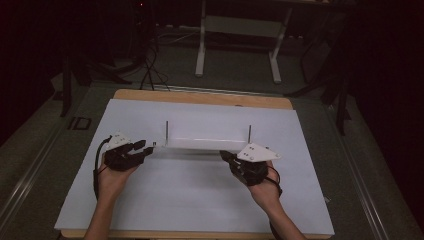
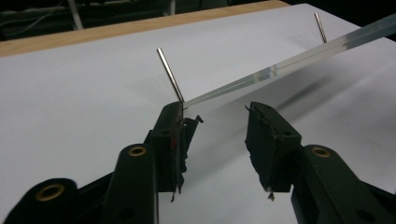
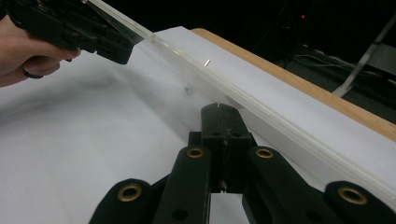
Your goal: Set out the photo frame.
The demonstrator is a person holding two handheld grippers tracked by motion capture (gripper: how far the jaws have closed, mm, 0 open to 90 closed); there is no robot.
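The clear acrylic strip (image 1: pixel 205 145), spanning mid-frame between two upright pins, looks stiff, light, slick and chip-prone, best pinched at its ends: the left gripper (image 2: pixel 215 122) has its jaws spread there, the right gripper (image 3: pixel 222 108) pressed together, empty.

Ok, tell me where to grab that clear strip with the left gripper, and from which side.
Take the clear strip at its near end, just beside the thin metal pin, coming in from the left end of the table. It is long, narrow and thin, so the left gripper, whose jaws stand apart, should probably close across its flat faces, clear of the pin.
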